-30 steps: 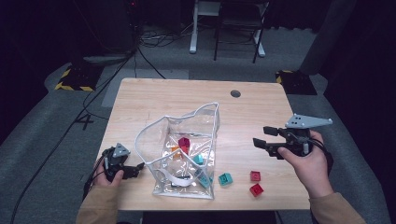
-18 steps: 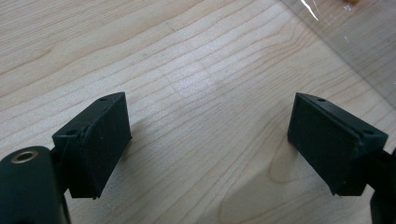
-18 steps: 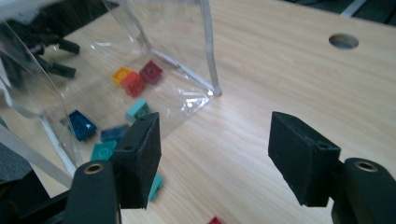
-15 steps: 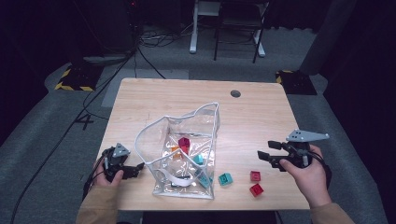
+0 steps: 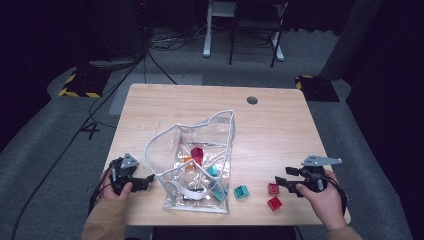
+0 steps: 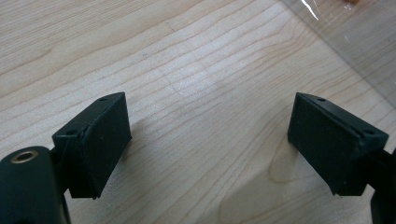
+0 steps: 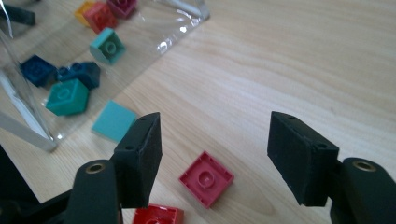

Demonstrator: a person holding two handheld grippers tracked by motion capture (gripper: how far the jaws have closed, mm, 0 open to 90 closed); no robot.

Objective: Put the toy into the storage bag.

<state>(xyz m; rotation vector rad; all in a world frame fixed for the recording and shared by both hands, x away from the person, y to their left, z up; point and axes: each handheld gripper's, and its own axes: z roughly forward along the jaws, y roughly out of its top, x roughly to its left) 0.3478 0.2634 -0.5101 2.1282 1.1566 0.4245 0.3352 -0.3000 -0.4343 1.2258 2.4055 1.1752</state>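
Right gripper low over table, jaws wide apart, empty, pink brick between them on the wood; red brick cut off at frame bottom. Left gripper gaping, empty, beside clear bag.

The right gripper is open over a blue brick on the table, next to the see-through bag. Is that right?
Not quite. The brick between the open jaws of the right gripper is pinkish red, not blue, as the right gripper view shows. The rest holds: it lies on the table, untouched, and the see-through bag stands close by.
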